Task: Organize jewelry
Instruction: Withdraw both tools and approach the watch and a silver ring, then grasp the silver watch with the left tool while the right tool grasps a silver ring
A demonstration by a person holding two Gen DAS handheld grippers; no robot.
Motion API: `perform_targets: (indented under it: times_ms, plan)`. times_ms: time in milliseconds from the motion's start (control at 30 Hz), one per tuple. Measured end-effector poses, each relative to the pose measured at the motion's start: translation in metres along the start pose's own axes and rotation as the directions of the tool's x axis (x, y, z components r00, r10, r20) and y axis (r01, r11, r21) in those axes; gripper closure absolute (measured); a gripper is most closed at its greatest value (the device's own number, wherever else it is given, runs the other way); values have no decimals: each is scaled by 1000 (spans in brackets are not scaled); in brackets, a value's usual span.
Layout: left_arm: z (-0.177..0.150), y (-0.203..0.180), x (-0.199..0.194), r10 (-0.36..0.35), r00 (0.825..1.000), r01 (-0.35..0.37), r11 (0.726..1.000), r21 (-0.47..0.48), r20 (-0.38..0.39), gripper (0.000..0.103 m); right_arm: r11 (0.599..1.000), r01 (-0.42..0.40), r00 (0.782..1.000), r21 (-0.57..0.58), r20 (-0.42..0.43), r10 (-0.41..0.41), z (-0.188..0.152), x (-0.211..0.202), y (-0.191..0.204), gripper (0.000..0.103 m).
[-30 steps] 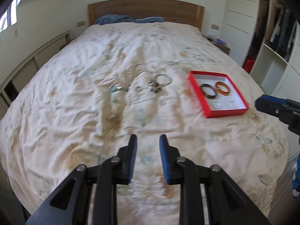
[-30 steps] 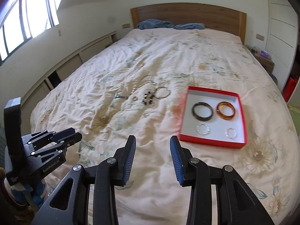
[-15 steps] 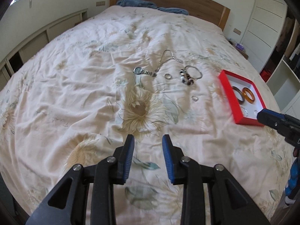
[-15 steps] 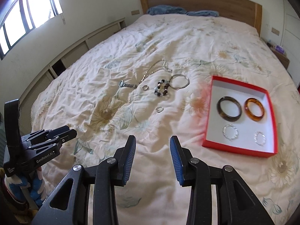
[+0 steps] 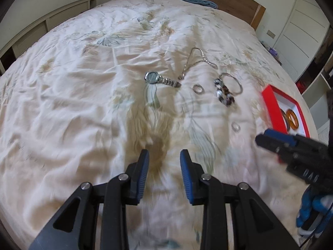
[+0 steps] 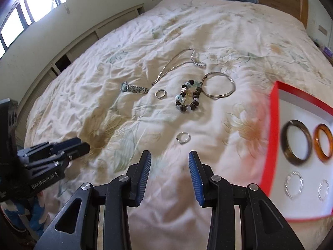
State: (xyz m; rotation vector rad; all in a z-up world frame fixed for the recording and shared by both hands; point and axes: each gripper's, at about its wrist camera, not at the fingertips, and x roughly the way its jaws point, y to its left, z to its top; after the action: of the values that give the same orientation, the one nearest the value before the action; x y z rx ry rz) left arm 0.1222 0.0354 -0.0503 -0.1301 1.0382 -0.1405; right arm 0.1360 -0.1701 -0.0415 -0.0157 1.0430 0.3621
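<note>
Both claws, left claw [image 5: 164, 155] and right claw [image 6: 169, 158], released above bare quilt [image 6: 129, 48], red tray [image 6: 273, 137] edge rightward.

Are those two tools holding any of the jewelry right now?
No. The left tool and right tool both stand open with nothing between their jaws, above the bedspread.

Bright daylight comes from the window [image 6: 31, 6] at upper left, overexposed to white. The bed [image 5: 72, 104] is evenly lit with soft crease shadows. Motion blur smears the box [image 6: 272, 137] and foreground; fisheye bends the edges, corners dark.
</note>
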Motion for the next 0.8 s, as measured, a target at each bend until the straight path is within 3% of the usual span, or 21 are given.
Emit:
perform_targets:
  times_ms: [267, 367, 533, 800]
  plan:
    - [49, 14, 31, -10, 999, 12, 998, -56, 38, 73, 1000, 7, 1000, -14, -24, -7, 8, 30, -12, 65]
    - [67, 19, 41, 2, 998, 3, 997, -74, 62, 67, 1000, 3, 1000, -19, -30, -3, 9, 39, -15, 65]
    - [94, 27, 56, 28, 995, -19, 996, -90, 100, 65, 1000, 1, 1000, -31, -29, -2, 10, 48, -17, 65]
    - [105, 29, 93, 8, 998, -3, 996, -92, 58, 64, 997, 5, 999, -76, -33, -8, 8, 61, -12, 65]
